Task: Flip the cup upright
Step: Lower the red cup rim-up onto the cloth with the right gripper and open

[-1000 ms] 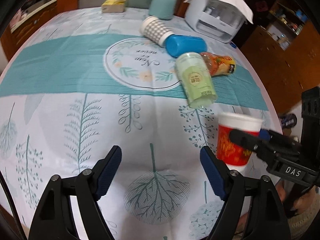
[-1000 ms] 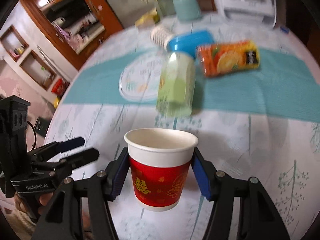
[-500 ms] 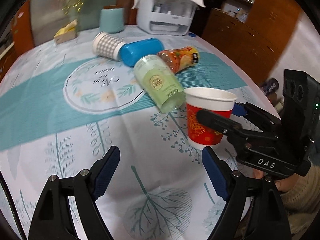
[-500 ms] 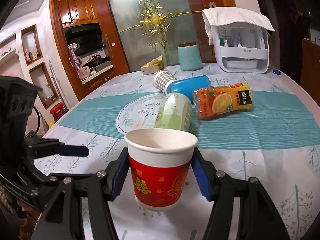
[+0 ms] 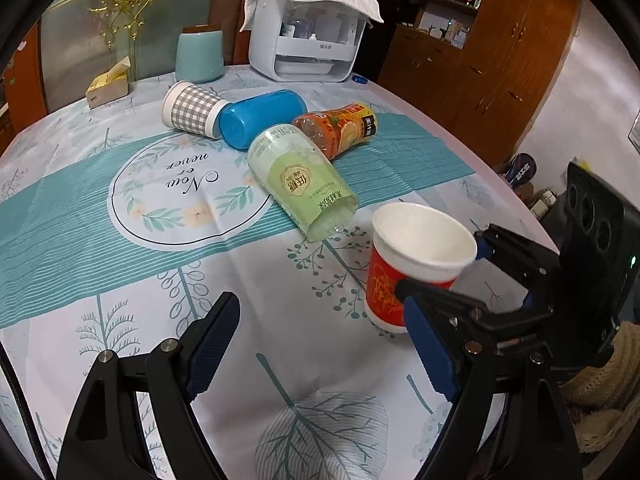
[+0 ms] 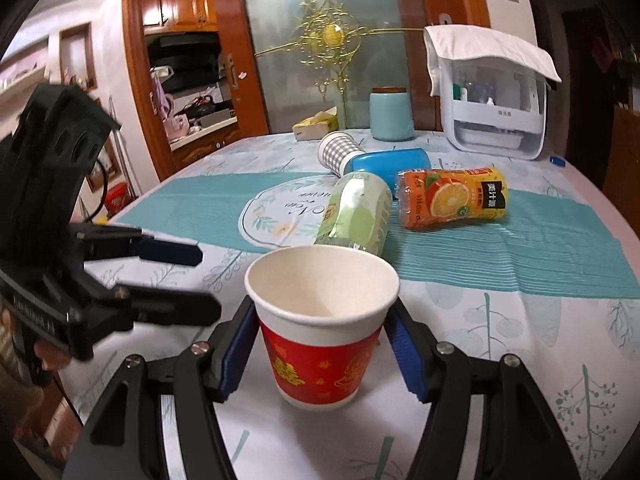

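Observation:
A red paper cup [image 6: 322, 334] with a white rim stands upright, mouth up, with its base on the tablecloth. My right gripper [image 6: 322, 350] has its blue pads [image 6: 238, 346] on both sides of the cup, pressed against its wall. The cup also shows in the left wrist view [image 5: 412, 268] at the right, with the right gripper [image 5: 440, 264] around it. My left gripper [image 5: 320, 352] is open and empty, low over the cloth, to the left of the cup. It also shows in the right wrist view [image 6: 176, 276].
Lying on the teal runner: a green bottle [image 5: 302, 184], an orange juice bottle [image 5: 340, 128], a blue cup [image 5: 260, 116] and a checked cup [image 5: 192, 108]. At the back stand a teal jar [image 5: 200, 56], a white appliance [image 5: 308, 40] and a small box [image 5: 108, 84]. The table edge [image 5: 520, 208] curves on the right.
The right gripper has brought the upright cup down, from held above the cloth to resting on it. The left wrist view has swung right and tilted up.

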`<action>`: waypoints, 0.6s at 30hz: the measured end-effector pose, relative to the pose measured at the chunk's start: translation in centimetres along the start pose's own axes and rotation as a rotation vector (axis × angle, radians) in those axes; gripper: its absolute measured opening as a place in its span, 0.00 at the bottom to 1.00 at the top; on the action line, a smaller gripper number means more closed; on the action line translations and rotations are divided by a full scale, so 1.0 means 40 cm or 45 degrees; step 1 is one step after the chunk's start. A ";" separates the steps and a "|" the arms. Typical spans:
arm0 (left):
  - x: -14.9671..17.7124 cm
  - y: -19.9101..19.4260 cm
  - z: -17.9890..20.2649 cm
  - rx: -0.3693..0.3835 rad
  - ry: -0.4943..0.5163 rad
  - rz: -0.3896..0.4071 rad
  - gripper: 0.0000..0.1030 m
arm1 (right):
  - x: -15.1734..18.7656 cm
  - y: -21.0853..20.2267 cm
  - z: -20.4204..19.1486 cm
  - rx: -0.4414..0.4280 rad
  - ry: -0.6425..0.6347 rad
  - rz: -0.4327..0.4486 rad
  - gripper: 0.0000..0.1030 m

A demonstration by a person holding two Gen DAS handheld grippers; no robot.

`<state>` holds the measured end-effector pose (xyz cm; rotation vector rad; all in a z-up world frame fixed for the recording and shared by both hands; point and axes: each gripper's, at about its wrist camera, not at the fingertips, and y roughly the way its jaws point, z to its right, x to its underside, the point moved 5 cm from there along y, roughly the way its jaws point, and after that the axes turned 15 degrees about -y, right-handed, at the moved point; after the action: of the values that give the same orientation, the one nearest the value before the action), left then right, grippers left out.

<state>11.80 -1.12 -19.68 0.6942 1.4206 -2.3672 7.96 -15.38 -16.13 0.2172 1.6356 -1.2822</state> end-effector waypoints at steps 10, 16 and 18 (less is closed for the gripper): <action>0.014 -0.035 0.021 0.017 0.042 0.015 0.85 | 0.026 -0.011 -0.025 -0.039 -0.018 -0.047 0.73; 0.033 -0.054 0.052 0.005 0.051 0.021 0.85 | 0.035 -0.049 -0.041 -0.034 -0.035 -0.057 0.73; 0.042 -0.060 0.063 0.007 0.049 0.020 0.85 | 0.041 -0.063 -0.043 -0.030 -0.031 -0.063 0.73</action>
<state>8.61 -2.21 -17.80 0.7530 1.4198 -2.3587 4.52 -15.71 -15.92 0.1470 1.6439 -1.2974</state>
